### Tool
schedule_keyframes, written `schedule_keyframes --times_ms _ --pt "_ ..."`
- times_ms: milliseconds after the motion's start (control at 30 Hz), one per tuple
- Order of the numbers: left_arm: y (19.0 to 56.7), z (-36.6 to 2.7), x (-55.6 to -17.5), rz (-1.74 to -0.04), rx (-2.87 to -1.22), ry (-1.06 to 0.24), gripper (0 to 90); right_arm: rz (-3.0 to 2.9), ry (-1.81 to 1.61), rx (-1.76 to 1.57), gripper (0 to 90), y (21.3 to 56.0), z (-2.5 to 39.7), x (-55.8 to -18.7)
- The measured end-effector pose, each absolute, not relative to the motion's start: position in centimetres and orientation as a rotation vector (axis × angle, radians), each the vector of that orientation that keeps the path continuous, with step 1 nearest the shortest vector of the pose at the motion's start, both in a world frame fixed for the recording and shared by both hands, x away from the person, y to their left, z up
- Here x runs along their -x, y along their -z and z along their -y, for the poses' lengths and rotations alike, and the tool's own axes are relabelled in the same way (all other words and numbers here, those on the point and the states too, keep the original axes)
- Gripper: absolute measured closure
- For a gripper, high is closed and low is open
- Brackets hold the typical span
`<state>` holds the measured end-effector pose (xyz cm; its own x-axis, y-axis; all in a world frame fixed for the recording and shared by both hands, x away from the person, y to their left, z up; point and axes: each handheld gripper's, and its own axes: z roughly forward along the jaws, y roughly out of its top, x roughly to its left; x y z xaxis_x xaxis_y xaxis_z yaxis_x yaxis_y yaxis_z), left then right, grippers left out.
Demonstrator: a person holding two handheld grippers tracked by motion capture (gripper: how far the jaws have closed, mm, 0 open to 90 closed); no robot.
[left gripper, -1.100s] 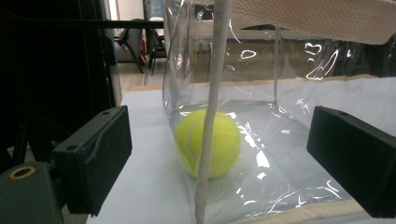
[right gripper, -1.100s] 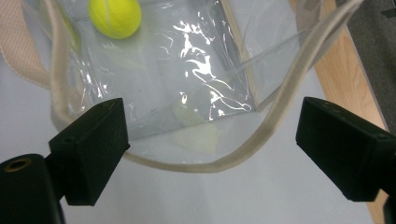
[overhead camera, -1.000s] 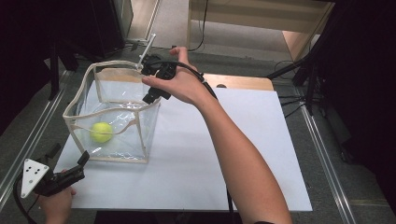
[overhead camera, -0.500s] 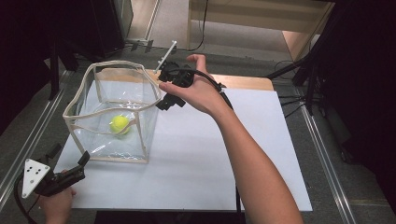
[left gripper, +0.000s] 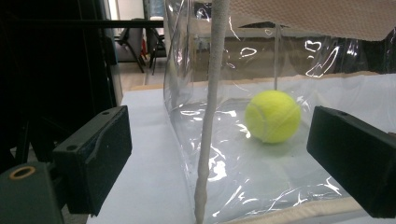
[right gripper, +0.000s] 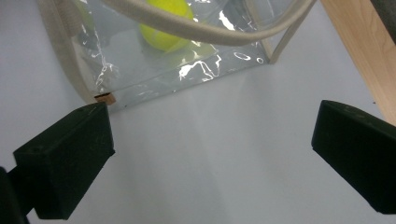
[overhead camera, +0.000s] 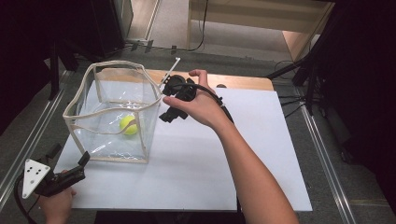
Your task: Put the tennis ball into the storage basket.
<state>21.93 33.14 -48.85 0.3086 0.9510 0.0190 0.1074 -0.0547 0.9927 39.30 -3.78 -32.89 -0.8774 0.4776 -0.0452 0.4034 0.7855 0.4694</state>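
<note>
Overhead, the high view shows a clear plastic open-topped box with beige fabric trim [overhead camera: 112, 112] standing on the left part of a white rectangular table top [overhead camera: 224, 168]. A yellow-green felt tennis ball [overhead camera: 128, 125] rests on the box floor, toward its right wall. The right gripper [overhead camera: 169, 115] is held by the right hand [overhead camera: 198, 103] just beside the box's right wall, jaws pointing down and left. The left gripper [overhead camera: 74, 170], held by the left hand [overhead camera: 56, 205], sits near the box's near-left corner, at the table edge.

From the left gripper view, both black jaws stand wide apart with nothing between them. The box's beige corner seam [left gripper: 210, 112] rises between them farther off, and the ball [left gripper: 272, 115] lies behind the clear wall.

From the right gripper view, the jaws are likewise spread wide and hold nothing. Below them lies bare white table [right gripper: 210, 163]; the box [right gripper: 154, 84] and ball [right gripper: 166, 23] appear ahead, apparently apart from the jaws.
</note>
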Motion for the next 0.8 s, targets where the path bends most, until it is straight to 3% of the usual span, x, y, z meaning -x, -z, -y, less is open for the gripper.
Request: schedule_keyframes --times_ms 800 --pt "48.9 -33.0 -21.9 -1.031 -1.466 -0.955 6.9 -2.787 -0.749 -0.712 0.0 37.2 4.8 -36.6"
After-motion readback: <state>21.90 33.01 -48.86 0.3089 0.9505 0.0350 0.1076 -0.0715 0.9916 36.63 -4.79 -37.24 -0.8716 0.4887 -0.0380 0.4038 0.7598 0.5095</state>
